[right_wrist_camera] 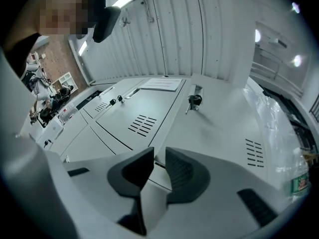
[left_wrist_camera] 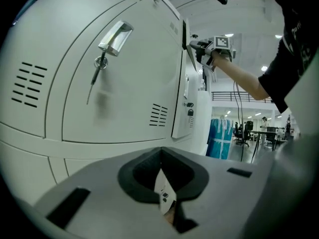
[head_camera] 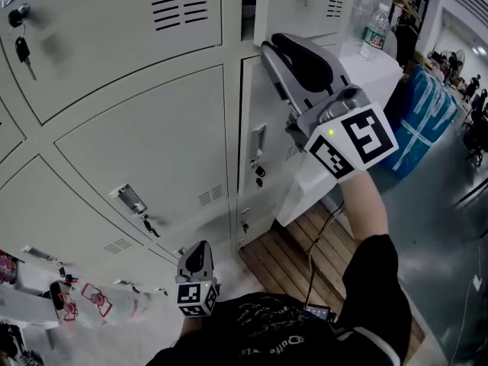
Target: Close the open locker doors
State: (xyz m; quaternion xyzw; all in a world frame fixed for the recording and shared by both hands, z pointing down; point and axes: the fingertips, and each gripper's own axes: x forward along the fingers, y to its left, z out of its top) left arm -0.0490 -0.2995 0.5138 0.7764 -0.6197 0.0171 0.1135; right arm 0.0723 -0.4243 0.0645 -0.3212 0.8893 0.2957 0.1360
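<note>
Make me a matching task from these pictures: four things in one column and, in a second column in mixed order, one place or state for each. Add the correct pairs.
Things
1. water bottle
2. key
3. right gripper
4. left gripper

Places or states
A. hangs from a lock on a shut door
B. held low, jaws together
C. jaws on the edge of the open locker door
D. clear, with a green label

Pairs: 1-D, 2-A, 3-C, 4-B
</note>
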